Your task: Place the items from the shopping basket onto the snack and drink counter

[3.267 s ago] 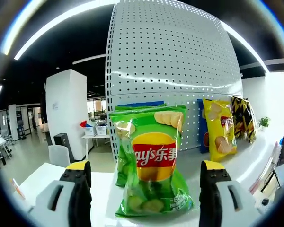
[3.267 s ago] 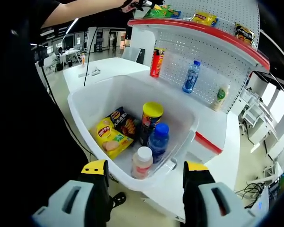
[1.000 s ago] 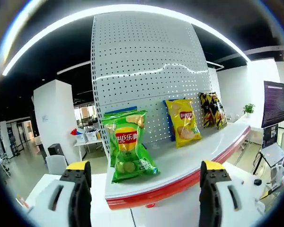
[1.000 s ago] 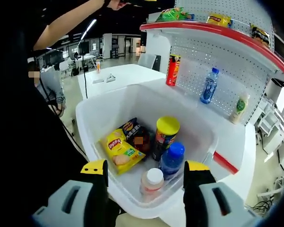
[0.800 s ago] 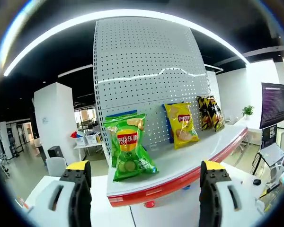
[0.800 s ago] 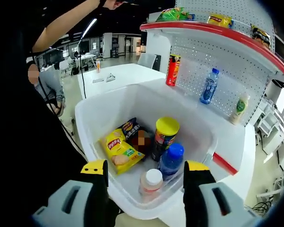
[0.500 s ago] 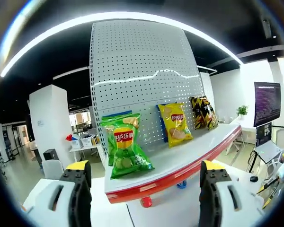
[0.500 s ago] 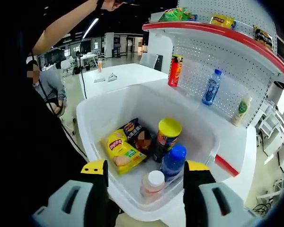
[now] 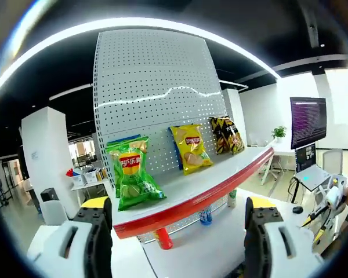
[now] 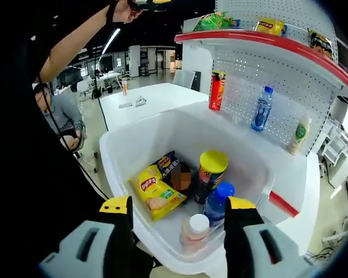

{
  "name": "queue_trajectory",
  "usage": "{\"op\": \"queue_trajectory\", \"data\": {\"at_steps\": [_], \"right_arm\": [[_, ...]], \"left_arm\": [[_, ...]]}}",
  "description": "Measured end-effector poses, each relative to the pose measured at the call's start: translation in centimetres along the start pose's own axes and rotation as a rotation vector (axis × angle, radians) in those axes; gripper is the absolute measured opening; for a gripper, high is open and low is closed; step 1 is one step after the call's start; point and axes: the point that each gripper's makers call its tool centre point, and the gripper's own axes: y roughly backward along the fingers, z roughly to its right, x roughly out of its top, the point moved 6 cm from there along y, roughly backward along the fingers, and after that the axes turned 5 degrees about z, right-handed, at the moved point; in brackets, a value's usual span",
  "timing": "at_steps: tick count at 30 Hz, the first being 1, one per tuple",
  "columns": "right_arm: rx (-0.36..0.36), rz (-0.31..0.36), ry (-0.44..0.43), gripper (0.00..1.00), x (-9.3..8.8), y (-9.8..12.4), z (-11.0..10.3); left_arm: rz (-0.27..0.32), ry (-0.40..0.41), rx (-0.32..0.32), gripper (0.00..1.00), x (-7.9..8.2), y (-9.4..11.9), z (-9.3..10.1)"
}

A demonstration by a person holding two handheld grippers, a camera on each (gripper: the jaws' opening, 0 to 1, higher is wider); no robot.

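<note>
The left tool (image 9: 177,234) has its two jaws apart and nothing is between them. Ahead of it and a little to the left, a green chip bag (image 9: 130,180) stands on the upper shelf (image 9: 220,182) with the red edge, leaning on the pegboard (image 9: 156,110). To the right of this bag, a yellow chip bag (image 9: 191,149) and a dark chip bag (image 9: 226,134) stand on the same shelf. The right tool (image 10: 177,229) also has its jaws apart and holds nothing. It hangs above the near edge of the white shopping basket (image 10: 127,153). Inside the basket, ahead of the tool, lie a yellow snack bag (image 10: 156,194) and a dark snack bag (image 10: 173,169), and beside them stand a can with a yellow lid (image 10: 211,174), a bottle with a blue cap (image 10: 220,202) and a bottle with a white cap (image 10: 195,231). Beyond the basket, on the white worktop (image 10: 290,168), stand a red can (image 10: 217,90) and a clear bottle (image 10: 263,108).
</note>
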Motion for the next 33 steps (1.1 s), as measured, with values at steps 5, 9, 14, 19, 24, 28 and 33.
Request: {"op": "queue_trajectory", "data": {"at_steps": [5, 9, 14, 19, 24, 28, 33], "right_arm": [[-0.003, -0.009, 0.01, 0.62, 0.0, 0.0, 0.1], [0.001, -0.02, 0.008, 0.62, -0.3, -0.1, 0.1], [0.008, -0.023, 0.008, 0.62, -0.3, -0.2, -0.1], [0.008, -0.032, 0.013, 0.62, -0.3, -0.1, -0.2], [0.004, -0.034, 0.015, 0.62, -0.3, 0.0, -0.1], [-0.003, -0.035, 0.015, 0.62, -0.4, 0.2, 0.1], [0.0, -0.037, 0.017, 0.62, -0.5, 0.4, 0.0]], "left_arm": [[-0.032, -0.039, -0.047, 0.94, -1.3, 0.5, 0.9], [-0.072, -0.093, -0.07, 0.93, -2.3, 1.0, 1.7], [-0.052, -0.087, -0.112, 0.95, -2.6, 1.8, 2.7], [-0.043, -0.086, -0.134, 0.95, -2.8, 2.6, 3.5], [-0.053, -0.104, -0.156, 0.95, -3.4, 3.4, 4.4], [-0.059, -0.112, -0.181, 0.95, -4.1, 4.2, 5.2], [-0.055, -0.192, -0.2, 0.95, -5.3, 4.7, 6.2]]}}
